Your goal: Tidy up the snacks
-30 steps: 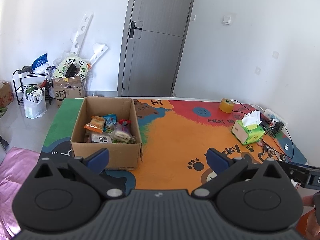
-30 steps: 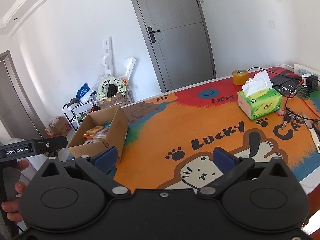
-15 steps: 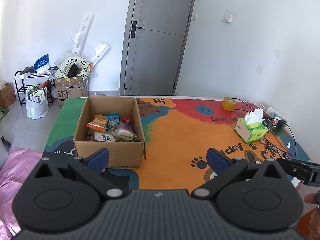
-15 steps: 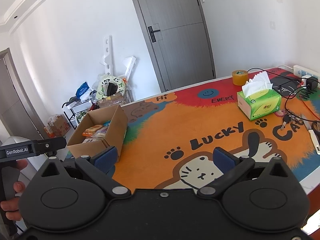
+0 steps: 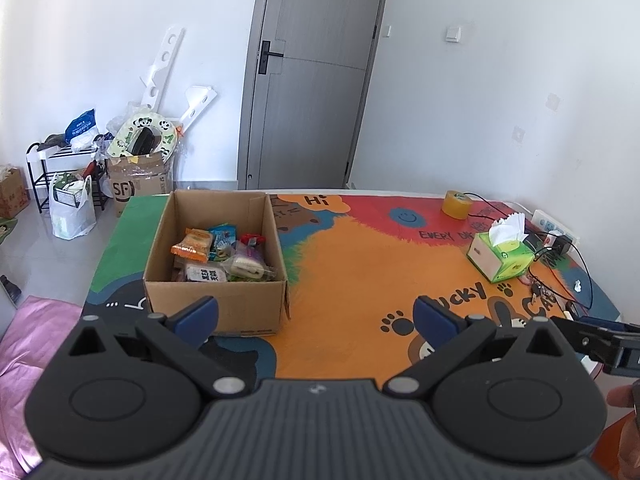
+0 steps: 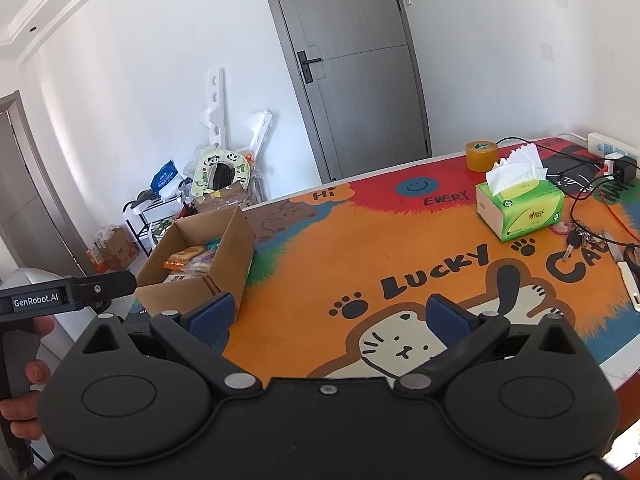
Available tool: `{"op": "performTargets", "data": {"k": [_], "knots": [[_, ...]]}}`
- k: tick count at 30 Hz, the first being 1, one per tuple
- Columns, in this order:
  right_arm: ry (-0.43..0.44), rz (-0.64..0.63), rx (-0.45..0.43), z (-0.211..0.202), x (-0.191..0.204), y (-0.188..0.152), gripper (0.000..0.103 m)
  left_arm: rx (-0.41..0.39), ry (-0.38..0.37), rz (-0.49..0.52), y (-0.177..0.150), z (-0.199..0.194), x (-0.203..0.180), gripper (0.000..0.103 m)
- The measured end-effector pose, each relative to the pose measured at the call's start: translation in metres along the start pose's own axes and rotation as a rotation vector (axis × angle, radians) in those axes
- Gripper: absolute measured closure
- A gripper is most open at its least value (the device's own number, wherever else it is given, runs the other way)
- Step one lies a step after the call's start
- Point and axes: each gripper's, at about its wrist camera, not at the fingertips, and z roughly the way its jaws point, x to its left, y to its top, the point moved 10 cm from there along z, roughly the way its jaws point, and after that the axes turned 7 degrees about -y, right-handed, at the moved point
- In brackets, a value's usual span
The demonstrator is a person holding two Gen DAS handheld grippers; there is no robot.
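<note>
Open cardboard box point(image 5: 248, 304) — bright snack packets point(image 5: 218, 254) jumbled inside.

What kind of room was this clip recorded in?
Most likely a spare room in a home, used for storage. A table with a colourful cartoon cat mat holds an open cardboard box of snack packets, while a grey interior door and floor clutter around a black wire rack stand behind.

home, probably | grey door point(image 5: 316, 76) | shoe rack point(image 5: 44, 168) | cartoon table mat point(image 5: 380, 264)
</note>
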Motion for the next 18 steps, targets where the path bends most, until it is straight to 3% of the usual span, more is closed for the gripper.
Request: {"op": "performTargets", "data": {"k": [18], "knots": [[-0.001,0.018,-0.009,-0.0001,-0.0041,0.0005,0.0,0.004,-0.018,0.025,-0.002,0.0013,-0.0066,0.0]]}}
